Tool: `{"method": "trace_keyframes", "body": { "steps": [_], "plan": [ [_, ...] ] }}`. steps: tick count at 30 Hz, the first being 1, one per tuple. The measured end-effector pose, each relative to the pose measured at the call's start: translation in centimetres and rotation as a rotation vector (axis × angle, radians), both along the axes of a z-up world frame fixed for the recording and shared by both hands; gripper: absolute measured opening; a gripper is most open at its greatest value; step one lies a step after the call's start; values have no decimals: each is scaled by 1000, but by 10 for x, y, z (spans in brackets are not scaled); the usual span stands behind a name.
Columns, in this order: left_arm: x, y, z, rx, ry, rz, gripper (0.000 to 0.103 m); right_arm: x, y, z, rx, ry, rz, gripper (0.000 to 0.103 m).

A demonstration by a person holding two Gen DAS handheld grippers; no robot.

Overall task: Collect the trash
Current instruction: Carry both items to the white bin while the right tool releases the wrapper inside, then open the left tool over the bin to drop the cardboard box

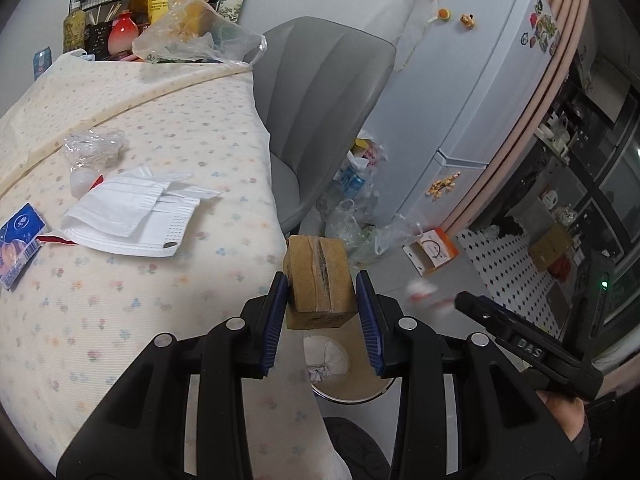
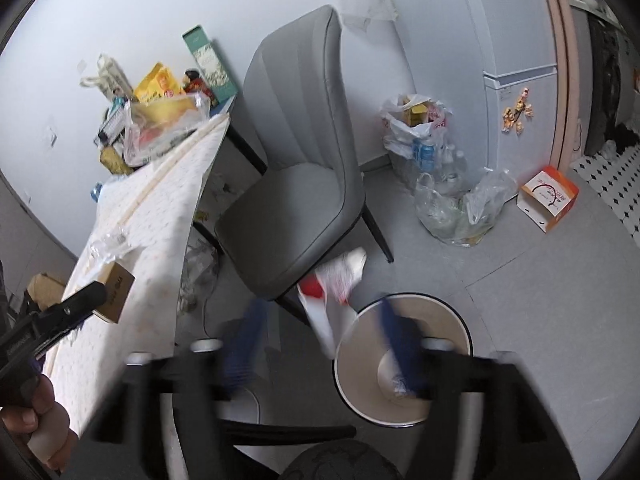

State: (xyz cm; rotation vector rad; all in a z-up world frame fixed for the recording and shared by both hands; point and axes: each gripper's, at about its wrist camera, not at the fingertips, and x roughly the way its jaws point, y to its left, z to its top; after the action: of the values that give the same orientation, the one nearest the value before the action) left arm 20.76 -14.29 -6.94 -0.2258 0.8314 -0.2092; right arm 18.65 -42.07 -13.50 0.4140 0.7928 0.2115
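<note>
My left gripper (image 1: 322, 284) is shut on a small brown cardboard box (image 1: 318, 280), held beyond the table's edge above a round bin (image 1: 348, 400) with crumpled white paper inside. From the right wrist, that box (image 2: 116, 292) shows at the left beside the table. My right gripper (image 2: 320, 308) is blurred, with its jaws wide open. A red-and-white wrapper (image 2: 336, 288) hangs loose between them, touching neither pad, just left of the bin (image 2: 464, 320). On the tablecloth lie white face masks (image 1: 132, 212), crumpled clear plastic (image 1: 92, 148) and a blue packet (image 1: 20, 244).
A grey chair (image 2: 296, 184) stands between table and bin. Plastic bags with bottles (image 2: 436, 184) and an orange-and-white carton (image 2: 548, 196) sit on the floor by the fridge (image 1: 480, 80). Bags and packets (image 1: 180, 12) crowd the table's far end.
</note>
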Motion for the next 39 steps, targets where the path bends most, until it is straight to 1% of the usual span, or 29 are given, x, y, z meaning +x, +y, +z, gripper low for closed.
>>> {"method": "trace_keyframes", "body": {
  "steps": [3,7,13,17,21,25,26,27,28,29,31,32,34,36,37,39],
  "plan": [
    [2,-5,-1,-1,7,-12,35,-10,-9,-3,27,12,-21,67],
    [7,-22,-4,1,21,-55,35,-30,-24,-1,44,6,-55,71],
    [20,-62,-14,1,51,-132,35,-56,-56,8,66,-17,-115,72],
    [32,-93,-23,10,74,-177,35,-73,-78,20,70,-49,-161,72],
    [40,-120,-30,21,79,-197,35,-85,-97,26,70,-68,-209,74],
    [48,-137,-37,28,93,-215,36,-88,-108,25,64,-57,-226,74],
    [48,-139,-38,32,92,-216,47,-88,-109,25,63,-56,-229,74],
    [49,-140,-38,31,91,-214,55,-88,-110,25,63,-55,-232,74],
    [49,-140,-37,26,83,-204,75,-89,-110,24,62,-53,-236,74],
    [46,-135,-34,22,58,-178,82,-89,-109,24,61,-52,-239,75],
    [41,-130,-28,19,26,-152,86,-88,-107,23,53,-48,-241,78],
    [39,-128,-27,18,24,-150,88,-86,-105,23,47,-48,-238,78],
    [39,-120,-21,8,16,-142,90,-84,-99,25,22,-46,-235,81],
    [34,-108,-13,-10,-5,-122,93,-81,-89,30,-6,-51,-228,87],
    [31,-101,-9,-19,-18,-113,97,-80,-85,33,-13,-56,-223,88],
    [25,-88,-1,-32,-41,-98,97,-77,-72,41,-21,-74,-205,92]
  ]
}}
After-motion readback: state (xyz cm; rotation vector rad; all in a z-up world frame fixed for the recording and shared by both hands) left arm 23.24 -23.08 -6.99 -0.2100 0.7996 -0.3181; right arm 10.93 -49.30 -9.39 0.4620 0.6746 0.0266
